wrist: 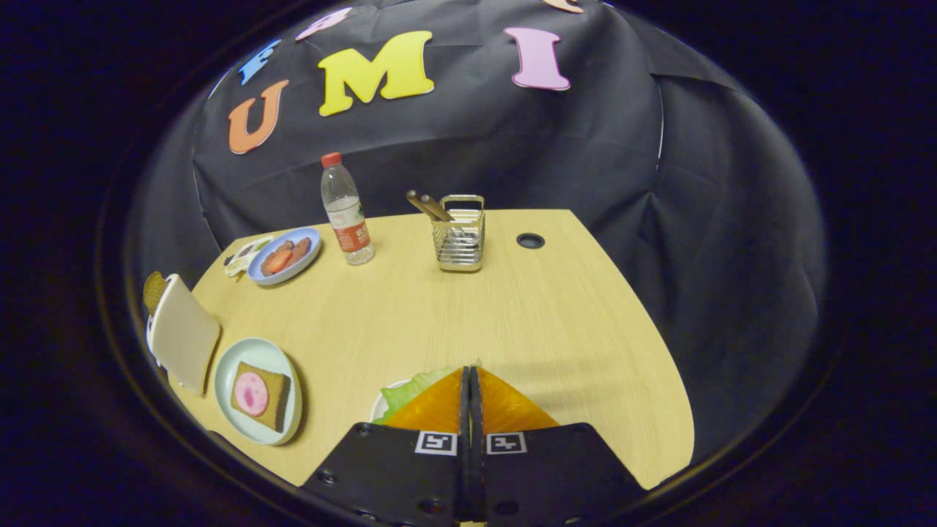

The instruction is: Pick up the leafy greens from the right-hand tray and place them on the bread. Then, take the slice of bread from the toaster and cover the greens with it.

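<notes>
Orange tongs (468,377) sit clenched together above the leafy greens (411,389); whether they pinch a leaf is unclear. Bread (261,396) lies at nine o'clock, toaster (183,333) beyond.

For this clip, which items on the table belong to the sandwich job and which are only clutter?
Job items:
- leafy greens under the gripper, fingers together
- bread with a pink slice on the pale green plate
- toaster holding a slice

Clutter:
- water bottle
- wire holder with utensils
- blue plate of food
</notes>
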